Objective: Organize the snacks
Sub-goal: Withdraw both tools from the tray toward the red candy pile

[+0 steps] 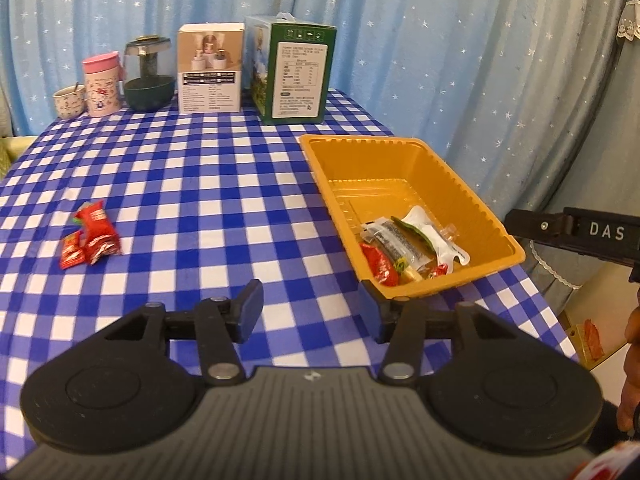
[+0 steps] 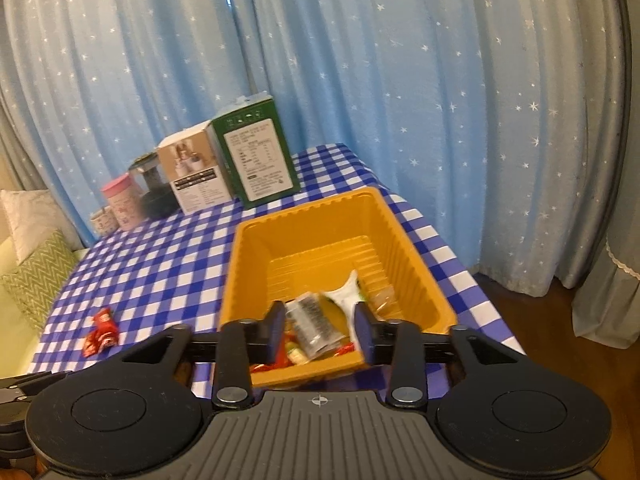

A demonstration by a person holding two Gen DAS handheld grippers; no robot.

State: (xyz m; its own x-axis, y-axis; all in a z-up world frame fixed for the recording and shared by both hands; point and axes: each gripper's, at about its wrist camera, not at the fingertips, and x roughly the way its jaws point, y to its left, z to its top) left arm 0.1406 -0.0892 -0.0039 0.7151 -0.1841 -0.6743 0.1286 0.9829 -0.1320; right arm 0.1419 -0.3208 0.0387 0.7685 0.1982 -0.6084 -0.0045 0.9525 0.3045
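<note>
Sat at the table's right edge: an orange tray (image 1: pixel 404 168), holding a white pouch (image 1: pixel 432 236), a clear-wrapped bar (image 1: pixel 394 240), a red packet (image 1: pixel 380 266) and smaller sweets, all heaped at its near end. Lay well to the tray's left, out on the cloth: two red snack packets (image 1: pixel 90 236), touching each other. Hovered above the tray's near rim: the right gripper (image 2: pixel 320 330), fingers parted and empty, the heap showing between them. Hung low over the cloth just short of the tray's near corner: the left gripper (image 1: pixel 310 310), fingers spread wide, nothing between them.

Covered the whole table: a blue-and-white checked cloth (image 1: pixel 208 184), slightly rumpled near the packets. Stood in a row along the far edge: a small patterned cup (image 1: pixel 69 101), a pink-lidded canister (image 1: pixel 102 84), a dark green bowl-shaped jar (image 1: pixel 149 80), a beige box (image 1: pixel 210 68) and a green box (image 1: pixel 294 72). Hung behind everything: pale blue curtains (image 1: pixel 440 40) dotted with white stars. Showed at the left in the right wrist view: a green zigzag cushion (image 2: pixel 38 276) and a white one (image 2: pixel 28 216). Showed at the lower right there: dark wooden floor (image 2: pixel 548 320).
</note>
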